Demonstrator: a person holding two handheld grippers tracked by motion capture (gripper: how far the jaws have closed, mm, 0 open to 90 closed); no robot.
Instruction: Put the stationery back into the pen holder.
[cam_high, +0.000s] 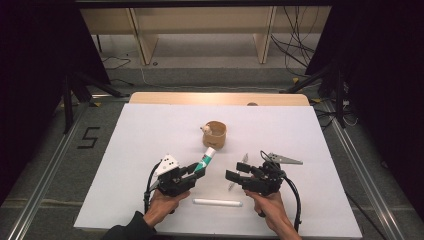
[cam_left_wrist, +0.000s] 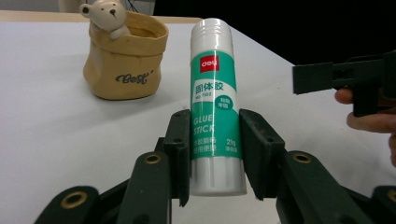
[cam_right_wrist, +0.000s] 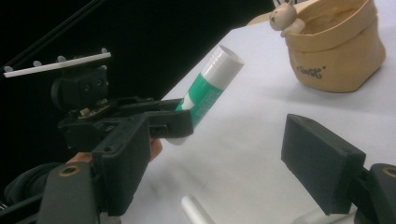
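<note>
Left gripper (cam_high: 197, 169): I have its fingers (cam_left_wrist: 180, 149) clamped on both sides of the glue stick's lower half.
Glue stick (cam_left_wrist: 215, 102): green and white, cap end pointing toward the pot, held above the surface (cam_high: 150, 135).
Right gripper (cam_high: 239, 171): I see its fingers (cam_right_wrist: 322, 161) spread wide with nothing between them, just beside the stick.
Pot (cam_high: 215, 134): tan, bag-shaped, a small bear on its rim, standing beyond both grippers.
White tube (cam_high: 218, 202): lying flat near the front edge, between my hands.
</note>
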